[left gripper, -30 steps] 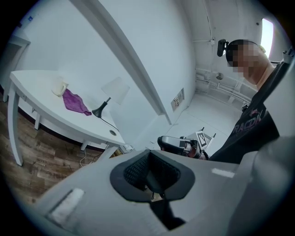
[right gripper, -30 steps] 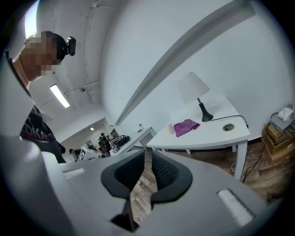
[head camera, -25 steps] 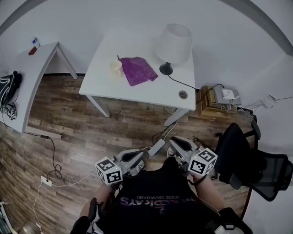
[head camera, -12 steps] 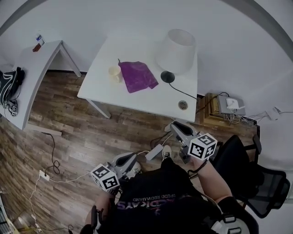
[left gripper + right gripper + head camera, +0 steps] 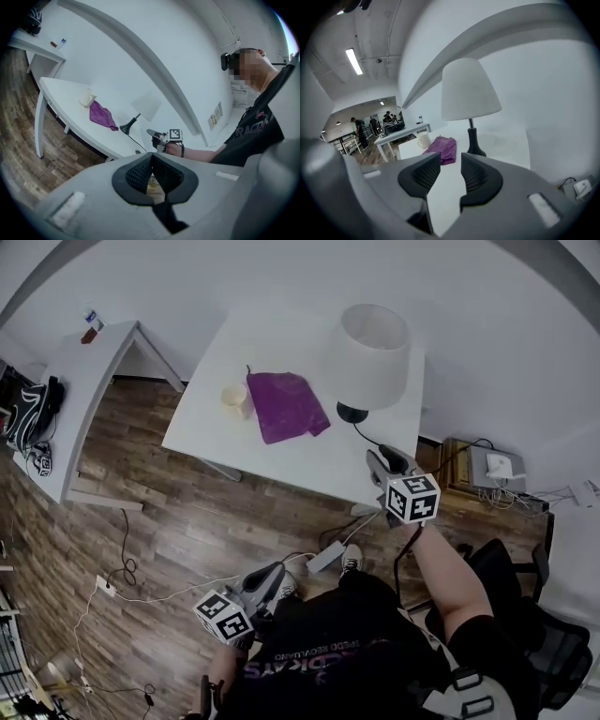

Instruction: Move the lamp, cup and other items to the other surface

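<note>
A lamp (image 5: 375,352) with a white shade and black base stands at the right of the white table (image 5: 211,432). Left of it lie a purple cloth (image 5: 286,404) and a cream cup (image 5: 234,397). My right gripper (image 5: 386,463) hovers at the table's near right edge, just short of the lamp base. Its jaws have just been opening and stand open with nothing between them. The right gripper view looks at the lamp (image 5: 469,93), cloth (image 5: 444,147) and cup (image 5: 423,139). My left gripper (image 5: 270,576) hangs low over the floor, shut and empty; its pads (image 5: 140,171) touch.
A second white table (image 5: 89,381) stands at the left with a dark bag (image 5: 33,409) on it. The lamp's black cable (image 5: 373,437) runs off the table's near edge. A power strip (image 5: 323,557) lies on the floor. A black office chair (image 5: 530,615) is at the right.
The right gripper has swung up and forward from beside the body to the table's edge by the lamp base. The left gripper has drifted slightly down and left. The person has stepped closer to the table.
</note>
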`<state>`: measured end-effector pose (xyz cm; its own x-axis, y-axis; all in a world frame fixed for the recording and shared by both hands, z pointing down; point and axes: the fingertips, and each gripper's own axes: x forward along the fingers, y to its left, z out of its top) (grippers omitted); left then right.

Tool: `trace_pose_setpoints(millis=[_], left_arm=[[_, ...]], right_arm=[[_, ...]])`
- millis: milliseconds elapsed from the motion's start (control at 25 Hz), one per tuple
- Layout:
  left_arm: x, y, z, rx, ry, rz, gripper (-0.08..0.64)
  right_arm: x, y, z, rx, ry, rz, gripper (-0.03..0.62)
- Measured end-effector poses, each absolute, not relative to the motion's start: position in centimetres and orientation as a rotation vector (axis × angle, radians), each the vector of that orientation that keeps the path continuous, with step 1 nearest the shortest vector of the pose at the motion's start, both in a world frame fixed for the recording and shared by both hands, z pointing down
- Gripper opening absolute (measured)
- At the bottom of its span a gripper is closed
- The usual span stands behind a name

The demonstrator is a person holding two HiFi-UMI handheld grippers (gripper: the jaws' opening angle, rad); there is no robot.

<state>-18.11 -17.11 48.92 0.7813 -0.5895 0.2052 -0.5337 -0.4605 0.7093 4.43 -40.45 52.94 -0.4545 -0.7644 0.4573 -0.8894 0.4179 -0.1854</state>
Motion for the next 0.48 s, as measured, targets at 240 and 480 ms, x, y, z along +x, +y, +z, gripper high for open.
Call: trace_pose_setpoints(millis=[240,480], left_arm=[[-18.5,-17.2,48.8,2.077,-0.957,-0.066,0.000],[-21.2,-15.4,49.4,2.001,-1.093,-0.055,0.000]], right_arm=[[5.0,-49.1,57.0,1.431,-2.305,0.494,0.159],[4.3,-54.3,59.7,1.448,-2.276,0.487,0.196]])
